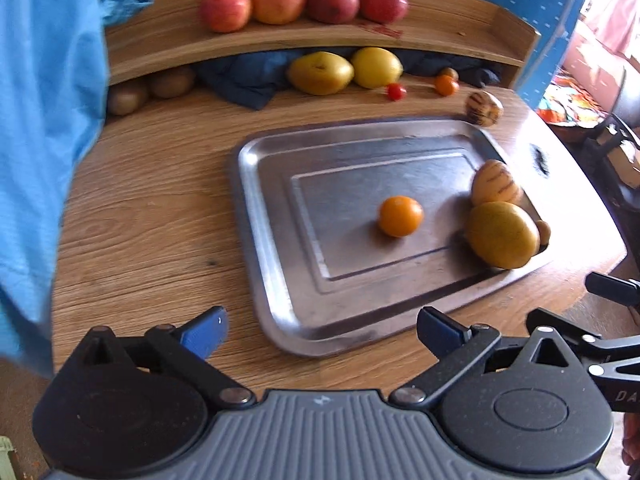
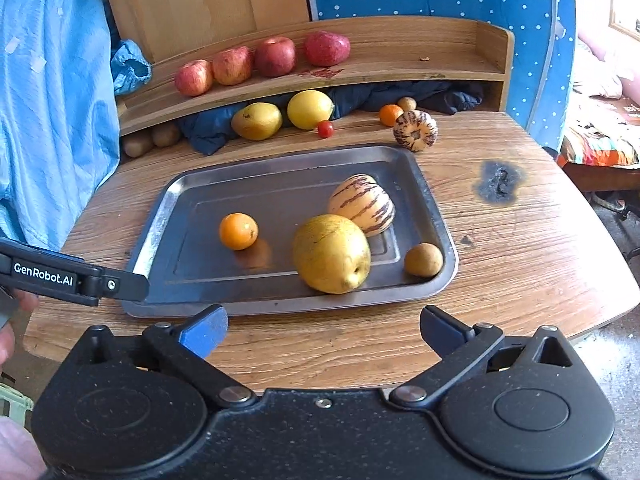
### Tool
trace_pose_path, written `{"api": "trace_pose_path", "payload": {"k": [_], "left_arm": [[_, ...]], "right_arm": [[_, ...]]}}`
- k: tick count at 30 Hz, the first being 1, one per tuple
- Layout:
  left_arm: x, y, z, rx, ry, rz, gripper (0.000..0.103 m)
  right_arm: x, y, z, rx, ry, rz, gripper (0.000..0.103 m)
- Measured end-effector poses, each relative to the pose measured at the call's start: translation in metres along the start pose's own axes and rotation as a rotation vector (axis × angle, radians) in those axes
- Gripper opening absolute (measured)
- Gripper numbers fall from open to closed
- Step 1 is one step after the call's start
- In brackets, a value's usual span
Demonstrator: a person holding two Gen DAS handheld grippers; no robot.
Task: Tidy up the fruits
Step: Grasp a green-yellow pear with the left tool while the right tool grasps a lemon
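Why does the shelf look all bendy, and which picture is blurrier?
Both fisheye views bend the straight wooden shelf into a curve. The left wrist view is blurrier, smearing the cherry tomato; the right wrist view is sharper, showing the orange mirrored in the tray.

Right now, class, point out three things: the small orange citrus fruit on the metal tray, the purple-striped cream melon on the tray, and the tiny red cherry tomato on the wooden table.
Small orange citrus fruit (image 2: 238, 231), right wrist view, middle of skin.
Purple-striped cream melon (image 2: 362, 204), right wrist view, striped side.
Tiny red cherry tomato (image 2: 325, 129), right wrist view, centre.
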State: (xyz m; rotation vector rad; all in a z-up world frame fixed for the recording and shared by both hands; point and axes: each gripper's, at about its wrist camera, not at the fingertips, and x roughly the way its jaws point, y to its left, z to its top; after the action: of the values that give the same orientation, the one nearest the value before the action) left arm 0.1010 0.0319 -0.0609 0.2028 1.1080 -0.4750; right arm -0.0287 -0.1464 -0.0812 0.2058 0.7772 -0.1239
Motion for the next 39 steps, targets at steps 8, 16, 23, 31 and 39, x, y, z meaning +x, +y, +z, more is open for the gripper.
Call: {"api": "trace_pose_path", "payload": {"k": [8, 16, 23, 31, 39], "left_arm": [[-0.003, 0.023, 0.015, -0.046, -0.034, 0.039, 0.103], [0.009, 0.028, 0.057, -0.049, -0.074, 0.013, 0.103], [0.03, 0.029, 0.109, -0.018, -0.115, -0.002, 0.103], [0.076, 0.023, 0.165, -0.035, -0.115, -0.071, 0.103], [0.122, 0.02, 0.198, -0.123, -0.083, -0.126, 0.103]], "right_arm": [[0.009, 0.004, 0.016, -0.021, -0.026, 0.019, 0.102], [0.026, 0.004, 0.051, -0.041, -0.086, -0.001, 0.102], [0.049, 0.001, 0.082, -0.062, -0.101, -0.045, 0.102], [0.088, -0.002, 0.122, -0.188, -0.086, -0.094, 0.102], [0.134, 0.003, 0.161, -0.348, -0.06, -0.124, 0.102]]}}
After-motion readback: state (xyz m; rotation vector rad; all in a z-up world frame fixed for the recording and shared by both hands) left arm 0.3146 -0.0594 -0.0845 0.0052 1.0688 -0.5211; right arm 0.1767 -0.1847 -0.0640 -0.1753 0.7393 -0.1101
